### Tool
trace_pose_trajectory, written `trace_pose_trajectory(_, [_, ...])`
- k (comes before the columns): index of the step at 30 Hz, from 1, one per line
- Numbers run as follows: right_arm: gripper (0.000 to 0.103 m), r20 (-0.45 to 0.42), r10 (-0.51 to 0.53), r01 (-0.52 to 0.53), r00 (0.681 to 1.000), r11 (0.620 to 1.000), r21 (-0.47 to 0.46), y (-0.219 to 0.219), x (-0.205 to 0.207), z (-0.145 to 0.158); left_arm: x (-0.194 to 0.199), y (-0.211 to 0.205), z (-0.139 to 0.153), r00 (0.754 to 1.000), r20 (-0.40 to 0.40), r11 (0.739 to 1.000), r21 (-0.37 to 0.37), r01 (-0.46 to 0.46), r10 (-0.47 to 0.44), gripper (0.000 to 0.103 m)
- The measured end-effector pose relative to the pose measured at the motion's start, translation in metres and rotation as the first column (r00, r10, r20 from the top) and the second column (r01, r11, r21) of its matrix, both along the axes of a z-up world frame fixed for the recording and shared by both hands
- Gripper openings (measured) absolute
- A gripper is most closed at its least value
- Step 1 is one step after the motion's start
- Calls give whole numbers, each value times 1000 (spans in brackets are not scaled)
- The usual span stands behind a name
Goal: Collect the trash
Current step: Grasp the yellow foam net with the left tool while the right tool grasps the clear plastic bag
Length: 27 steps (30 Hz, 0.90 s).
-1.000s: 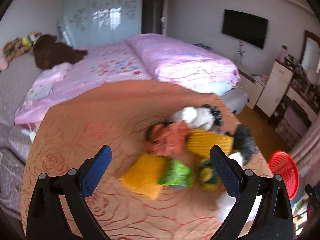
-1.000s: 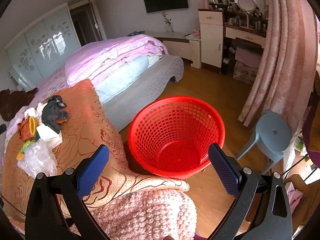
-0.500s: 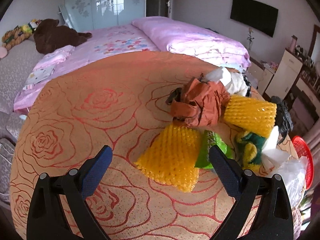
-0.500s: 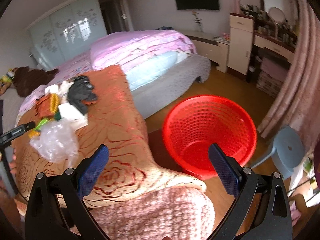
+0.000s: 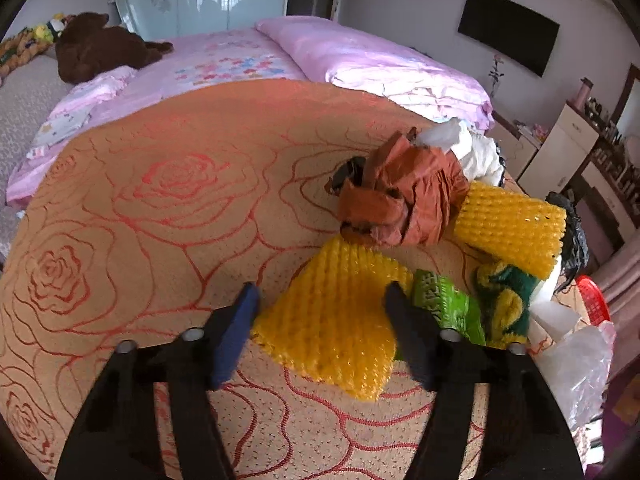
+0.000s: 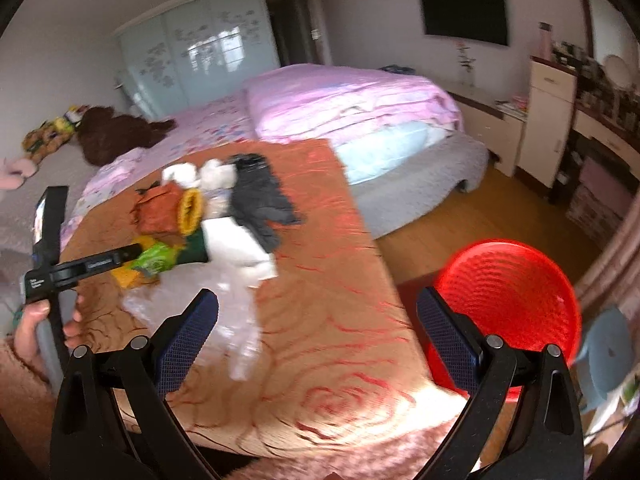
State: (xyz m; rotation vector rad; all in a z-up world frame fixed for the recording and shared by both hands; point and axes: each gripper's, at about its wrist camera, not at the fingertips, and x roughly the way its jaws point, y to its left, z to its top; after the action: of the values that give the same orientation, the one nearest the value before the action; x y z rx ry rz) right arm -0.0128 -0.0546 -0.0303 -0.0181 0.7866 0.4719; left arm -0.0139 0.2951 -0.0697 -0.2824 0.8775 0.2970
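A trash pile lies on the orange rose-patterned blanket (image 5: 160,208). Nearest is a yellow foam net (image 5: 332,328), which sits between the fingers of my left gripper (image 5: 322,306); its jaws are closing on the net's two sides without squeezing it. Behind lie crumpled brown paper (image 5: 404,200), a second yellow net (image 5: 508,224), a green wrapper (image 5: 444,308), white tissue (image 5: 476,148) and a clear plastic bag (image 5: 580,364). My right gripper (image 6: 318,320) hangs open and holds nothing above the blanket's near edge, beside the clear plastic bag (image 6: 236,320). The red basket (image 6: 508,296) stands on the floor to its right.
A black bag (image 6: 260,196) lies at the far side of the pile. Behind the blanket is a pink duvet (image 6: 352,100) and a brown plush toy (image 5: 96,52). A blue stool (image 6: 608,352) stands beside the basket, with a white dresser (image 6: 548,120) beyond. A hand (image 6: 32,328) holds the left tool.
My left gripper has dropped closer to the yellow foam net and its jaws have narrowed around it. The right gripper has swung left, from over the red basket toward the trash pile.
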Motion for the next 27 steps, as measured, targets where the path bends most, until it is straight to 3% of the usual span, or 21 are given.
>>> trace_pose_trajectory(6, [96,-46,130,-132,990,991,-24,45,5,-17,-9,-4,7,1000,26,1000,13,8,-8,26])
trace_pose_trajectory(15, [94,-73,269,-273,960,961,-46,89,5,-28,-32,0,27,995,95,999,-23,-25,27,17])
trace_pose_trajectory(20, [57,-100,321,-325,942,945,-27,92,0,-31,-39,-11,36,992,124,1000,-14,-10,12,17])
trace_pose_trajectory(22, [48,-100,333,-336,938,941,-21,90,-1,-29,-42,-14,39,991,134,1000,-5,-5,5,17])
trace_pose_trajectory(27, [38,-101,340,-342,935,940,4,84,-9,-23,-46,-25,47,987,158,1000,8,17,-18,17])
